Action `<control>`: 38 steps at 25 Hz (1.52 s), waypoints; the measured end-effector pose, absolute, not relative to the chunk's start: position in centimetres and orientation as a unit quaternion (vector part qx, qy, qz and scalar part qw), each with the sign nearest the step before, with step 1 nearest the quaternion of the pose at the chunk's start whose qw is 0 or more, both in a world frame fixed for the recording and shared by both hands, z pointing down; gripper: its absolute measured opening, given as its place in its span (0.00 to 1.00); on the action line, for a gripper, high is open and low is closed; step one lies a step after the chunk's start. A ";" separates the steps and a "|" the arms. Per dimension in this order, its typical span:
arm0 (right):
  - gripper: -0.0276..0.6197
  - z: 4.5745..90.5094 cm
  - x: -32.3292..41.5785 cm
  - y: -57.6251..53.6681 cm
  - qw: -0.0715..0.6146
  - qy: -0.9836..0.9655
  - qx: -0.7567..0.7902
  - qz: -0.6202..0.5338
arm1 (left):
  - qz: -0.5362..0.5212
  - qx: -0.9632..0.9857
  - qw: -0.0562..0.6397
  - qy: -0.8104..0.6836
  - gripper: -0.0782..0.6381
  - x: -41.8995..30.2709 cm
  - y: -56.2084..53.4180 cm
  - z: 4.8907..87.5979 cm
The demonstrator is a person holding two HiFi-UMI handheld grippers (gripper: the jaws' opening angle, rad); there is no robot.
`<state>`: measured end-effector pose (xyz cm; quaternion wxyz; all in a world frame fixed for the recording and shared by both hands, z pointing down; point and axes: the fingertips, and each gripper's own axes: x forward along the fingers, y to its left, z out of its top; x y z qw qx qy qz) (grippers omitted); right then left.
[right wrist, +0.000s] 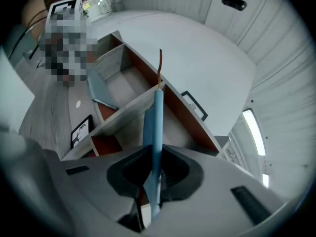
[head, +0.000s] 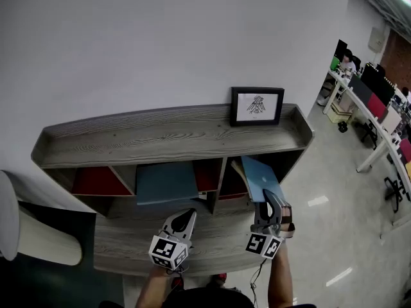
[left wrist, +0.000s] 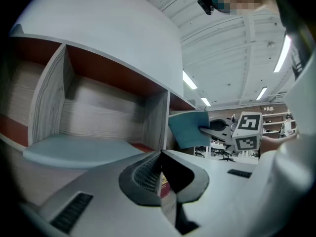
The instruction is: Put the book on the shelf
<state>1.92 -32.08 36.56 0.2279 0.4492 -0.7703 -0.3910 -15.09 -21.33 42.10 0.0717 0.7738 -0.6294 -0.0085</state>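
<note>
Shelf unit point(head: 167, 133): grey wood, back against the white wall point(head: 160, 43), top board with a raised lip along the back and both ends. Open floor point(head: 334, 197) lies to the right of the unit. A lower ledge point(head: 218, 236) juts forward under the compartments, and both grippers are over it. Three compartments show under the top board, each with a red back and grey dividers. Left compartment: only the red back is visible. Middle compartment: second blue book point(head: 166, 183) lying flat, front edge overhanging toward the ledge. Right compartment: book point(head: 262, 179), blue and tilted. Its upper end is in the compartment mouth, just right of the divider and under the top board. Its lower end is outside the compartment, in the right gripper point(head: 268, 201). The right gripper view shows the book point(right wrist: 157, 122) edge-on between the jaws, with the pads pinching both faces. The divider's front edge sits close beside the book's far end, which is the nearest obstruction. Left gripper point(head: 186, 215): in front of the middle compartment and apart from the book, jaws pressed together with nothing held between them. White cylinder point(head: 45, 239): left of the unit, beside the ledge. Framed picture point(head: 257, 106): upright on the top board near its right end, against the wall. Office desks point(head: 372, 114) with chairs are far right, well apart from the shelf.
</note>
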 end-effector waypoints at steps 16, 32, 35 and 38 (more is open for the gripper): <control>0.14 44.9 -1.9 -34.6 0.305 -0.757 0.348 -0.461 | 0.007 0.739 0.091 -0.668 0.12 -16.1 -21.5 44.0; 0.17 50.4 -3.1 -36.5 0.362 -0.753 0.286 -0.468 | 0.013 0.724 0.116 -0.680 0.12 -16.7 -22.4 46.0; 0.17 50.7 -3.2 -36.7 0.368 -0.758 0.282 -0.459 | 0.014 0.725 0.118 -0.679 0.12 -16.5 -22.7 46.2; 0.17 51.0 -3.3 -36.7 0.362 -0.765 0.282 -0.453 | 0.014 0.725 0.120 -0.678 0.12 -16.6 -22.9 46.2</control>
